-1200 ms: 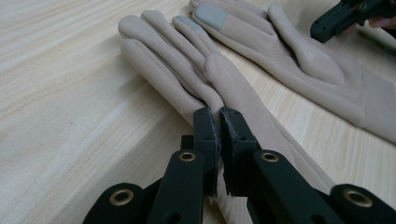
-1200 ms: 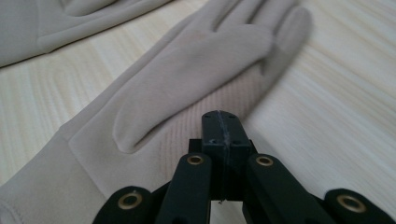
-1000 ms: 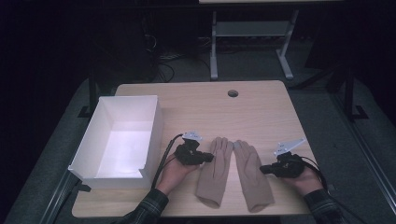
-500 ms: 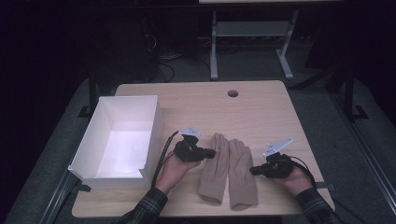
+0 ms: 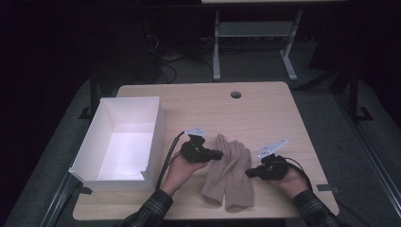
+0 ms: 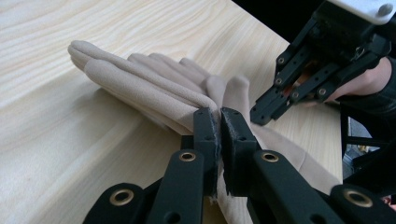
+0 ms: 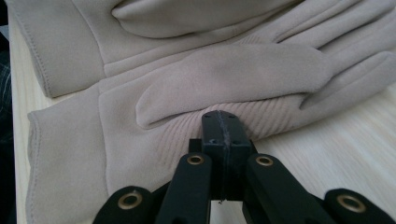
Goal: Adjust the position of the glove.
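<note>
Gloves, a pair in soft tan knit-like cloth, lie flat side by side in the lower middle of the high view, cuffs toward the bottom edge and fingers pointing up the frame. No writing or label can be read anywhere. In the right gripper view the nearer glove shows a ribbed patch by the thumb and a stitched cuff at the left of the frame. The right gripper, black and jointed with brass-coloured pins, has its jaws pressed fully together with its tip against that ribbed edge; whether any cloth is pinched between them I cannot tell. In the left gripper view the left gripper has its jaws nearly together, nipping a fold of glove cloth at the lower middle of the frame, with the right gripper seen at the upper right. The table is pale wood-grain with a round hole near its far edge. A white box with thin straight walls stands open at the left of the high view
</note>
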Tool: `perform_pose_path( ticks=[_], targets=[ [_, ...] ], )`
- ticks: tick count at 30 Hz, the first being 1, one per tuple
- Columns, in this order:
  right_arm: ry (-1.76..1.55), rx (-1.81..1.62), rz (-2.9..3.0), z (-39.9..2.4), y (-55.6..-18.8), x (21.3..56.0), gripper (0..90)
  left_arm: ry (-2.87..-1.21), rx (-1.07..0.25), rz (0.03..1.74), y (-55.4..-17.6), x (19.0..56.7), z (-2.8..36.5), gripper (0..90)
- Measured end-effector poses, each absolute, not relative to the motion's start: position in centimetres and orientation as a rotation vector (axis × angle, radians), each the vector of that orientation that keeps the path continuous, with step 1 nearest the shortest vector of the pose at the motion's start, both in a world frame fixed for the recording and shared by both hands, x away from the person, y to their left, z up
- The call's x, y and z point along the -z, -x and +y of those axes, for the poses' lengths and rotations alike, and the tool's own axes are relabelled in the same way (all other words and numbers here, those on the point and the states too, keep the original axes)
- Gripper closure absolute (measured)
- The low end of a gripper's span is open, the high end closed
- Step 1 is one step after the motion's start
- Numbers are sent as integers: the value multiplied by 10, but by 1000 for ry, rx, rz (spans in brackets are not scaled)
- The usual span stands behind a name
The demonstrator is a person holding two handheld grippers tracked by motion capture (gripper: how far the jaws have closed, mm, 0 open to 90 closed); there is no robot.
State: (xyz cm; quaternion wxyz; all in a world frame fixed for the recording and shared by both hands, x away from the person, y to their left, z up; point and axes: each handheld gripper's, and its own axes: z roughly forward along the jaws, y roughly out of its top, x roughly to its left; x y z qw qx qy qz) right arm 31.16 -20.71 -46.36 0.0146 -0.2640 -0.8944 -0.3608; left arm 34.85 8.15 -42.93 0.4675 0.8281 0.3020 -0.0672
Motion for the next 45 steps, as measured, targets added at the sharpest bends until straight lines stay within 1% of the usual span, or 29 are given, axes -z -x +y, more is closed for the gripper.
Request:
perform_pose_path(
  ticks=[10,15,20,23,25,27,28,29,30,31,32,33,35,36,37,38,39,40,43,45],
  targets=[
    [788,1143,-2800,-177,-318,464,900,-2028,167,734,-353,427,72,850],
    [783,1164,-2796,-161,-323,465,900,-2050,165,734,-354,432,60,850],
    [783,1166,-2808,-164,-323,465,899,-2077,169,724,-356,439,53,842],
    [811,1173,-2810,-171,-323,463,879,-2065,175,726,-355,438,52,810],
    [877,1210,-2794,-186,-325,459,834,-2050,192,713,-354,437,51,763],
    [929,1242,-2783,-197,-327,457,790,-2054,193,699,-352,436,49,743],
    [962,1253,-2789,-204,-328,456,741,-2058,195,695,-352,436,49,743],
    [962,1253,-2789,-204,-328,456,741,-2058,195,695,-352,436,49,771],
    [1027,1283,-2788,-215,-330,454,676,-2069,202,685,-350,436,47,819],
    [1055,1289,-2782,-221,-331,453,676,-2076,199,675,-349,436,46,844],
    [1091,1295,-2774,-224,-332,453,596,-2091,208,665,-346,437,44,868],
    [1091,1295,-2774,-224,-332,453,596,-2091,208,665,-346,437,44,883],
    [1167,1312,-2786,-234,-334,454,498,-2104,216,659,-341,441,39,891],
    [1229,1312,-2810,-240,-336,456,405,-2120,218,656,-336,444,35,892],
    [1229,1312,-2810,-240,-336,456,405,-2120,218,656,-336,444,35,892],
    [1253,1304,-2810,-241,-337,457,381,-2124,224,653,-333,446,33,892],
    [1287,1304,-2814,-244,-339,459,340,-2135,230,645,-331,448,31,892],
    [1333,1304,-2822,-249,-342,462,277,-2145,233,642,-329,450,28,892],
    [1384,1319,-2810,-253,-344,463,250,-2176,240,633,-324,456,23,893],
    [1438,1326,-2798,-259,-347,466,210,-2229,221,633,-323,462,21,893]
  ],
)
